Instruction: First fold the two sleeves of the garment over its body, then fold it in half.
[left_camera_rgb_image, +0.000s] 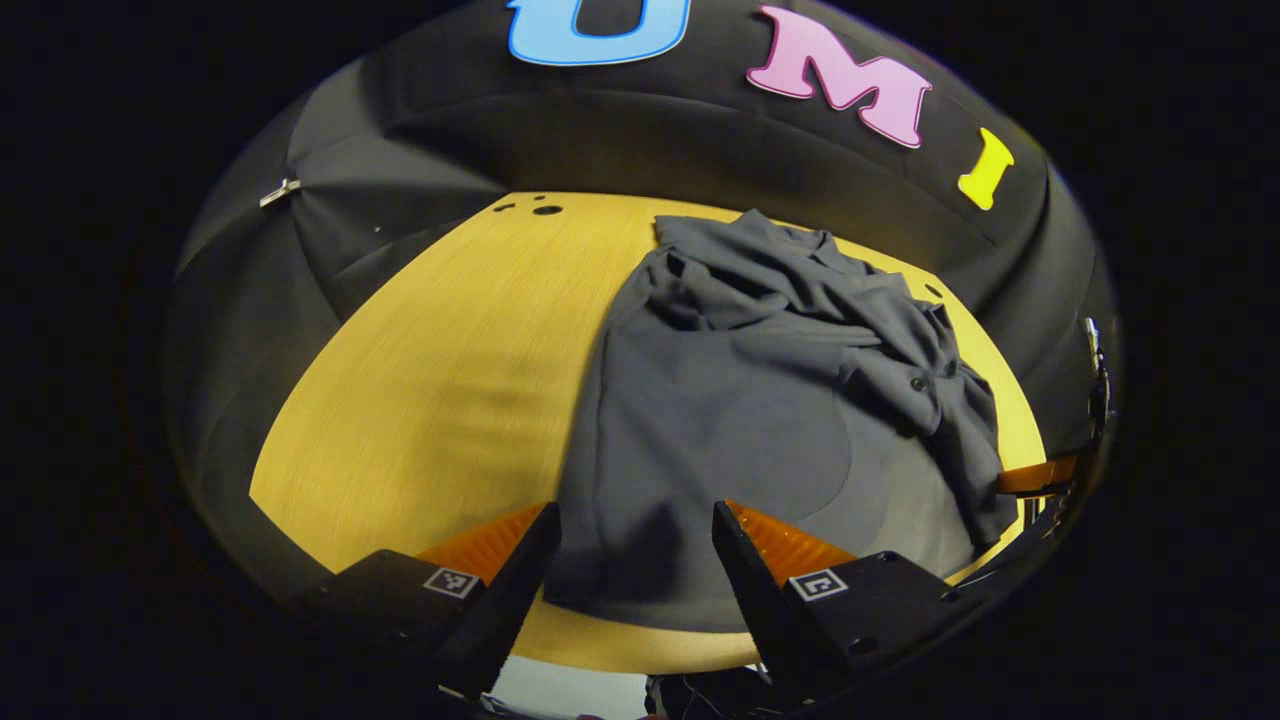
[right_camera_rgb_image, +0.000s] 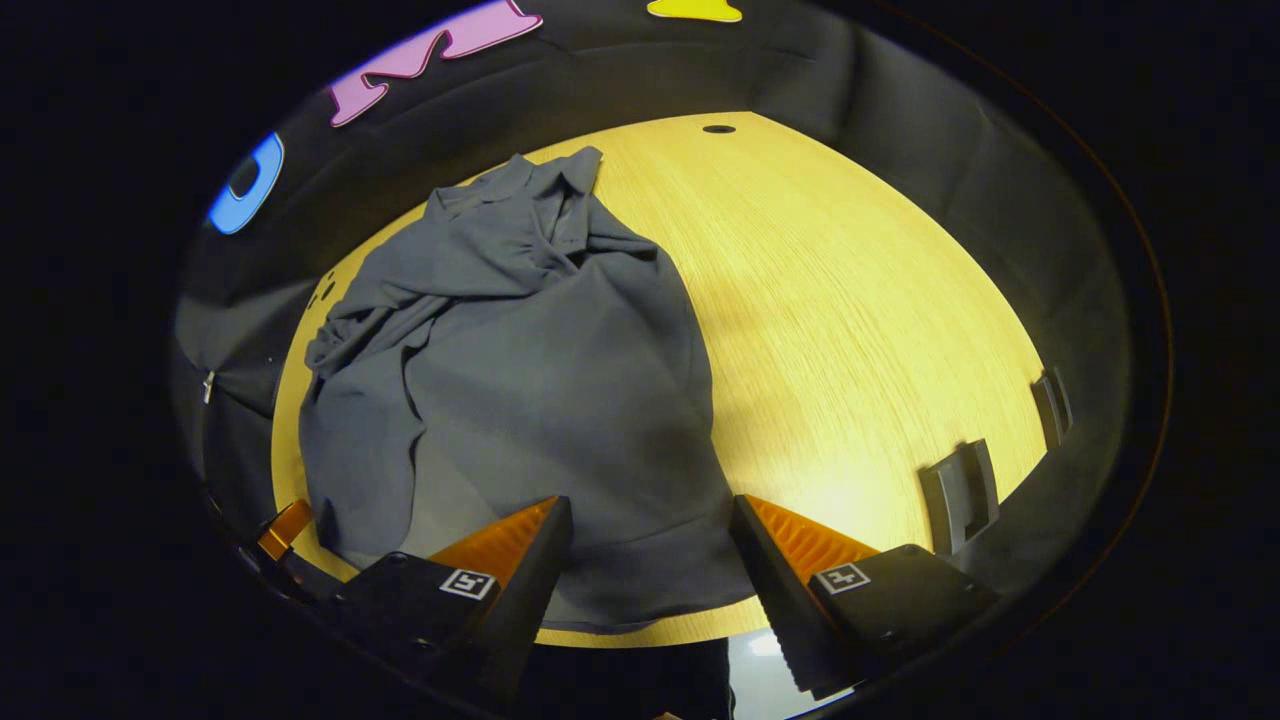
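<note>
A: If the left gripper comes down on the hem as things lie now, what goes wrong?

B: My guess is that it takes only the top layer. The garment is bunched at its far end, so a pull from the near edge could drag the whole heap across the table rather than fold it. The fingers stand wide apart and hold nothing; the hem lies just ahead of them and runs between the tips.

A: And the right gripper?

B: Wide open too, and empty. In the right gripper view the garment lies straight ahead and off to its left, its near hem just past the fingertips. The risk there is uneven work: if one hand lifts before the other, the fold will likely come out skewed.

A: How does the cloth look?

B: Dark grey, soft and limp. The near half lies fairly flat. The far half is crumpled, with the collar rumpled at the far end and a loose ridge of folds down one side. It seems the sleeves are turned in over the body, though I cannot tell how neatly.

A: So the halving could trap those wrinkles?

B: Quite likely, unless the cloth is smoothed first.
</note>
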